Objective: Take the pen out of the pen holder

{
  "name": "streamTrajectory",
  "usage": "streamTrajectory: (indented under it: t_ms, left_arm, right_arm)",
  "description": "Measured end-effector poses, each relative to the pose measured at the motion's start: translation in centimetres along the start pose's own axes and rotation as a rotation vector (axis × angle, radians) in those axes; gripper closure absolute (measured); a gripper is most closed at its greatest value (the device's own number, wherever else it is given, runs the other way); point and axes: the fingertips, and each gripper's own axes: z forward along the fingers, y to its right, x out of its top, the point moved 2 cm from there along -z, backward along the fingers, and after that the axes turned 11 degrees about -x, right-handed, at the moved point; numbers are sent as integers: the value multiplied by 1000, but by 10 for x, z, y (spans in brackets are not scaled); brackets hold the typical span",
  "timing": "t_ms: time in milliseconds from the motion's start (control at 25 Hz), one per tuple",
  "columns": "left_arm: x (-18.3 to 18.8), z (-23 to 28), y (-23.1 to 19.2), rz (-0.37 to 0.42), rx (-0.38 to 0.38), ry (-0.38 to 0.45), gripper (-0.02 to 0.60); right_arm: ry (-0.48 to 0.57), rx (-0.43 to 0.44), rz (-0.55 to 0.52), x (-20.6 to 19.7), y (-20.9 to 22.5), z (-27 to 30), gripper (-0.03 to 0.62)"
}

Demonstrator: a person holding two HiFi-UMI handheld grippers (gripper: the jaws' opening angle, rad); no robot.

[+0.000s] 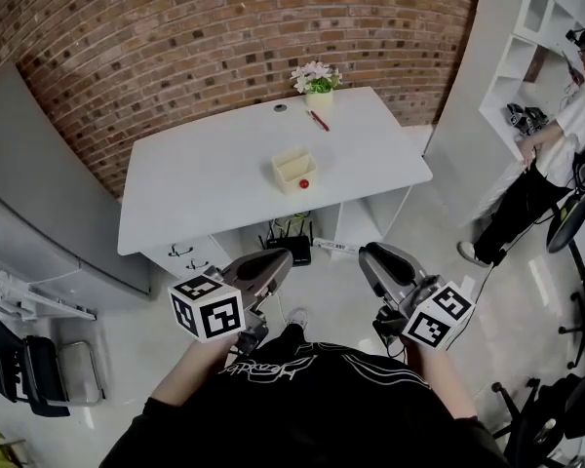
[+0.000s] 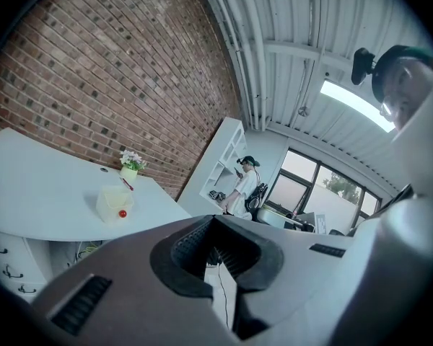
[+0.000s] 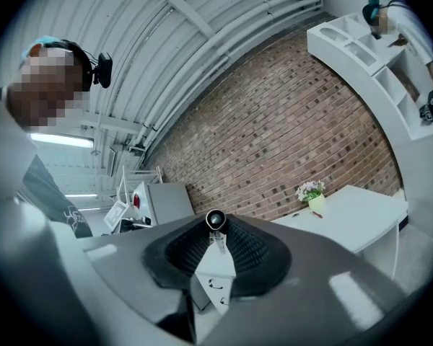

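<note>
A cream box-shaped pen holder (image 1: 294,169) (image 2: 114,202) stands mid-table with a small red ball (image 1: 303,183) at its front. Near a potted flower (image 1: 319,84) (image 3: 312,193), a red pen (image 1: 318,120) (image 2: 127,184) lies flat. Both grippers are held close to my body, well short of the white table (image 1: 205,178). My left gripper (image 1: 273,261) (image 2: 215,225) has its tips together and nothing in it. My right gripper (image 1: 375,256) (image 3: 215,229) is shut on a slim silver pen-like thing (image 3: 215,220), seen end-on with a round dark tip.
A person (image 1: 556,154) stands at white shelving (image 1: 536,27) on the right. A grey cabinet (image 1: 49,193) lines the left wall, with black chairs at both lower corners. A router and cables (image 1: 291,242) sit under the table. Brick wall behind.
</note>
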Motion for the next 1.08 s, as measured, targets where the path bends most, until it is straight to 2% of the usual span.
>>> streamTrajectory:
  t_ms: [280, 1080]
  left_arm:
    - [-10, 0, 3, -11, 2, -5, 578]
    - [-13, 3, 9, -8, 17, -4, 578]
  right_arm:
    - [-25, 40, -8, -12, -10, -1, 519]
    - [-40, 53, -20, -9, -7, -5, 519]
